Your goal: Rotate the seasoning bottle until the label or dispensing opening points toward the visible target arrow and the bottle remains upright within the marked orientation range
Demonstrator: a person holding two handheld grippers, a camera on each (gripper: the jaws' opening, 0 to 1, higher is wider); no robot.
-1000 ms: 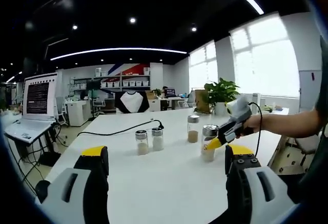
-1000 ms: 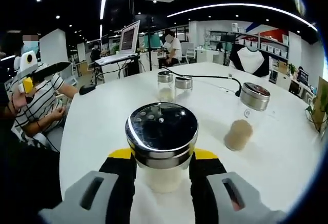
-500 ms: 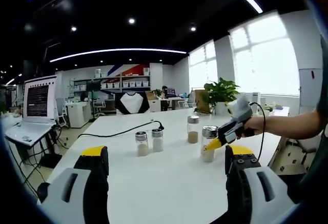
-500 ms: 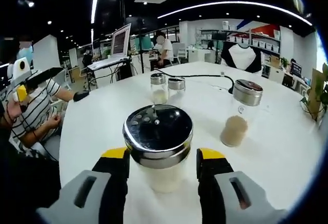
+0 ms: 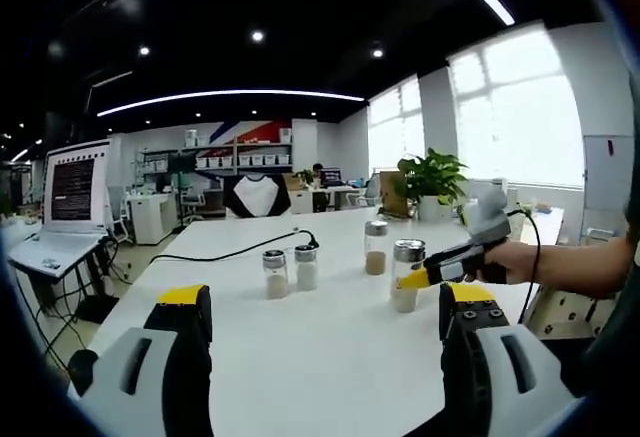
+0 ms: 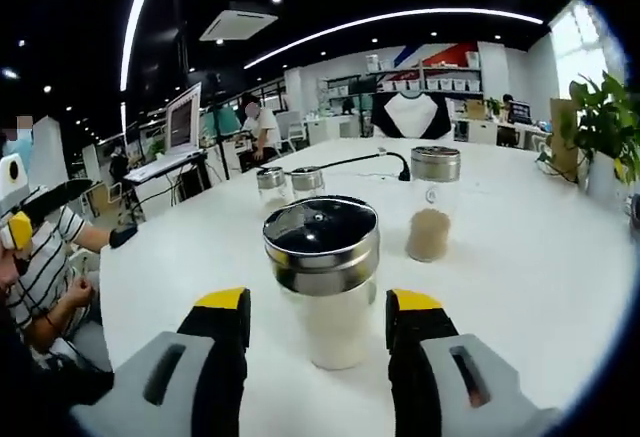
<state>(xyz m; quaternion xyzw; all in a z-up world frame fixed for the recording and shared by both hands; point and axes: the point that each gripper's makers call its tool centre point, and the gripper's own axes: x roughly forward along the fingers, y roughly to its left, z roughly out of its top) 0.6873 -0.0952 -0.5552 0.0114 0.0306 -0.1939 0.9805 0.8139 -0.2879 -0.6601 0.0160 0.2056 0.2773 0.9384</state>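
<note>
Item 1, left gripper [image 5: 322,307]: I am holding it low over the near part of the white table [image 5: 330,357], jaws spread wide apart and gripping nothing, with bare tabletop between them.

Item 2, far left in the left gripper view: a laptop [image 5: 60,207] is standing open on a side stand, screen lit.

Item 3, a black cable [image 5: 230,253]: it is running across the far side of the table toward the middle.

Item 4, two small shakers [image 5: 276,273]: they are standing upright just beside each other at mid-table, near the cable's end. In the right gripper view I am seeing the same pair [image 6: 288,183] far behind the nearest bottle.

Item 5, a taller jar of brown powder [image 5: 376,248]: it is standing upright to the right of the pair, and farther off than the seasoning bottle.

Item 6, the seasoning bottle [image 5: 406,276]: it is standing upright on the table, steel cap on top, pale contents below. In the right gripper view the bottle [image 6: 325,277] is sitting between my right gripper [image 6: 318,309]'s two yellow-tipped jaws, with a visible gap on each side; the jaws are released, not pressing it.

Item 7, a potted plant [image 5: 430,179]: it is standing at the far right edge of the table.
</note>
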